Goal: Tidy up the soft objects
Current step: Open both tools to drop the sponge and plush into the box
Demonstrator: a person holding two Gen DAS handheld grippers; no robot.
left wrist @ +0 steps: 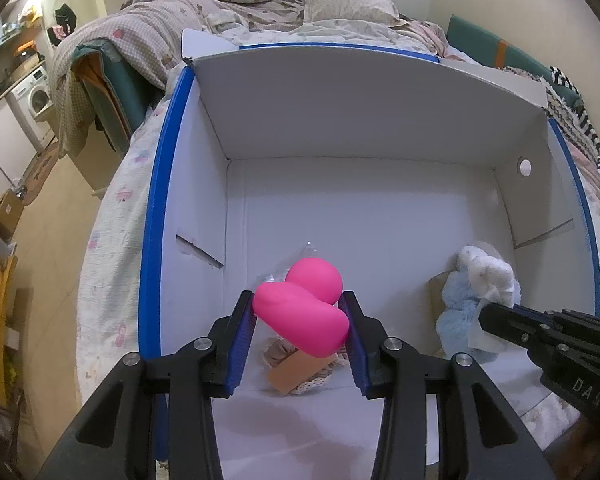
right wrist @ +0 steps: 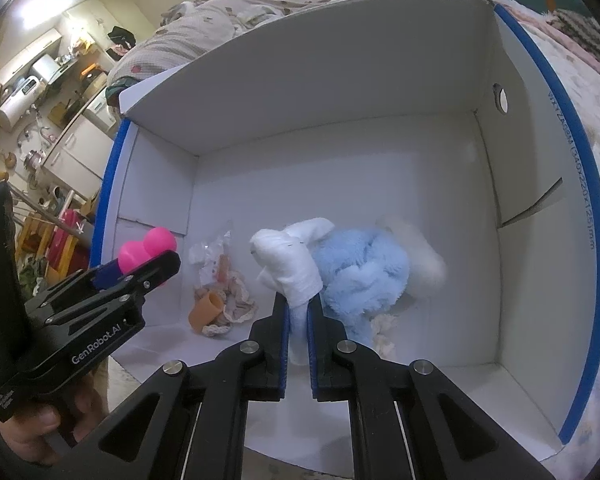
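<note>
My left gripper [left wrist: 298, 302] is shut on a pink squishy toy [left wrist: 304, 312] and holds it over the floor of a white cardboard box [left wrist: 340, 128] with blue edges. It also shows in the right wrist view [right wrist: 156, 268] with the pink toy [right wrist: 146, 252]. My right gripper [right wrist: 298, 300] is shut on the white ear of a light blue and white plush toy [right wrist: 356, 276] that lies in the box's right part. In the left wrist view the right gripper [left wrist: 488, 316] pinches the plush [left wrist: 472, 296].
A tan tube [right wrist: 206, 310] with a lacy cloth [right wrist: 236, 308] and crinkled plastic wrap [right wrist: 212, 256] lies on the box floor under the left gripper. The box [right wrist: 340, 80] stands on a bed with rumpled bedding [left wrist: 240, 12]. A kitchen area [left wrist: 16, 92] lies left.
</note>
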